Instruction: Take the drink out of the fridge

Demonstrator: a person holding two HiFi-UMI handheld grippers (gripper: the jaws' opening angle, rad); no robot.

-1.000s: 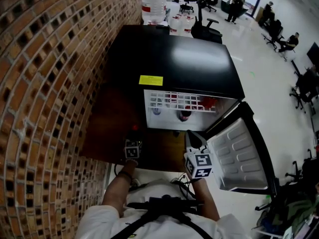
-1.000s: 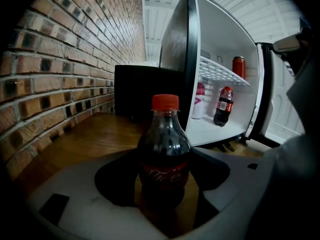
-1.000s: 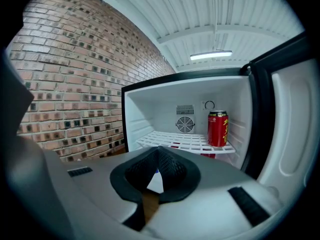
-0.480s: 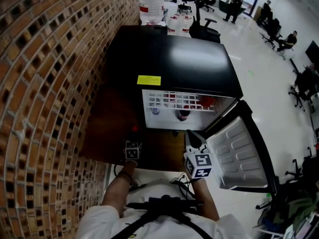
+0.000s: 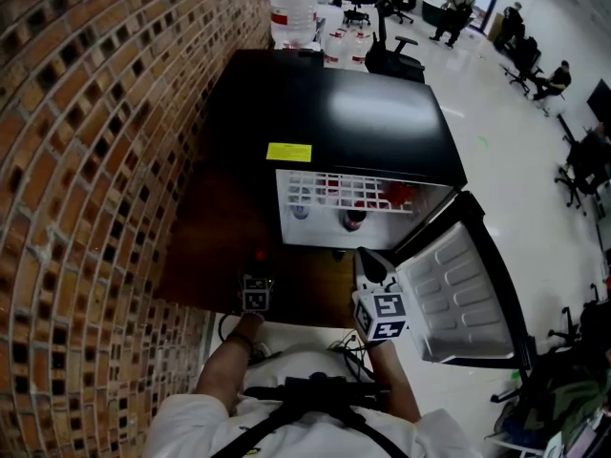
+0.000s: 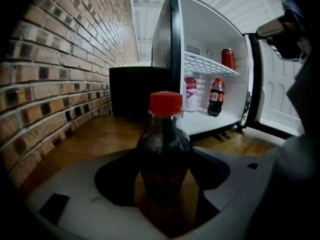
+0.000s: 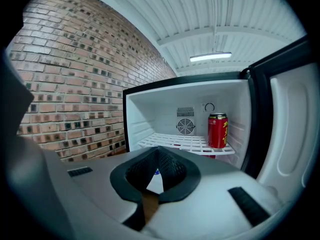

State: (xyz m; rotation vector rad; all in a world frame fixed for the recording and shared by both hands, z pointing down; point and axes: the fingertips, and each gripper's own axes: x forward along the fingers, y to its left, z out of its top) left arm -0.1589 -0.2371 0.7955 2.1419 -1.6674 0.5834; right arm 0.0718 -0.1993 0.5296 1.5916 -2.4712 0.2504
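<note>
Two grippers. Head view: our left gripper [image 5: 258,270] has the drink [image 5: 260,254] outside the open fridge [image 5: 334,113], with the right gripper [image 5: 368,265] alongside. Left gripper view: jaws clamp the drink, which stands upright. Right gripper view: jaws together, empty, and we face the fridge.

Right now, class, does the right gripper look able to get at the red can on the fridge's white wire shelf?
Probably yes: the black fridge's door stands open and nothing blocks the right gripper from the red can, though its jaws are together.

Red-cap drink btl [image 6: 164,149] upright outside open fridge [image 6: 210,34].
</note>
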